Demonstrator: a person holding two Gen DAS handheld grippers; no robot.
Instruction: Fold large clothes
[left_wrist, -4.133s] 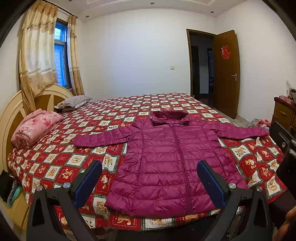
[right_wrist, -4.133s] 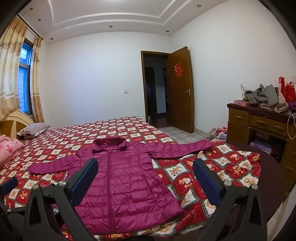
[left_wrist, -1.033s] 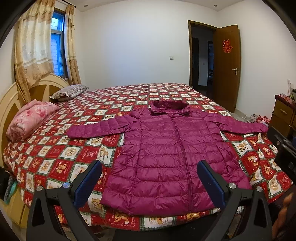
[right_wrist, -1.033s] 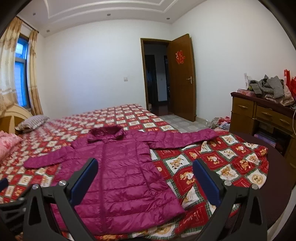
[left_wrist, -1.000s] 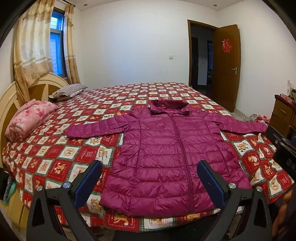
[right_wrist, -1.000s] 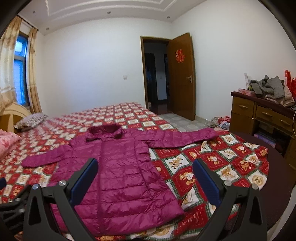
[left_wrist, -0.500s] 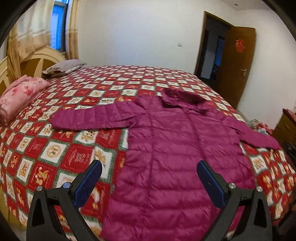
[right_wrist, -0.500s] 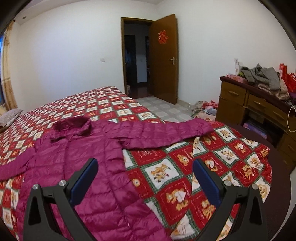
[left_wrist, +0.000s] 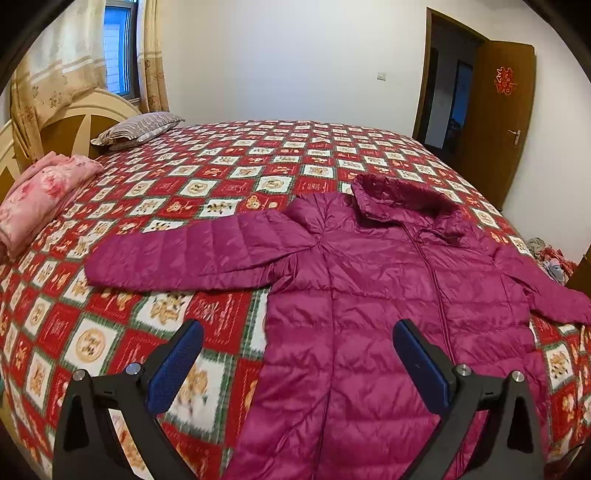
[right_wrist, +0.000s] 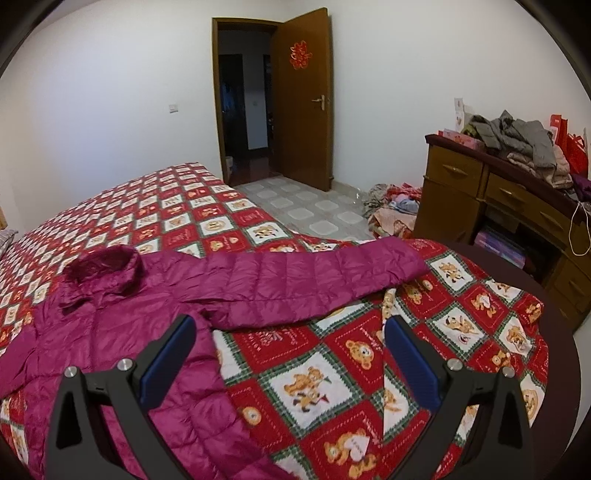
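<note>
The left gripper (left_wrist: 297, 354) and right gripper (right_wrist: 290, 349) both hover with jaws spread wide and empty above the jacket (left_wrist: 388, 295), which lies flat and zipped on the bed (left_wrist: 221, 177). Its slick quilted shell could slip from a shallow pinch, probably dragging a sleeve crooked. Only the left view shows the left sleeve (left_wrist: 192, 258); only the right shows the right sleeve's (right_wrist: 314, 280) cuff near the bed's edge.

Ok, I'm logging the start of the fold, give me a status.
Left tool open, right tool open, both empty. Purple jacket flat on the bedspread, sleeves spread, unfolded. Nothing on the jacket.
</note>
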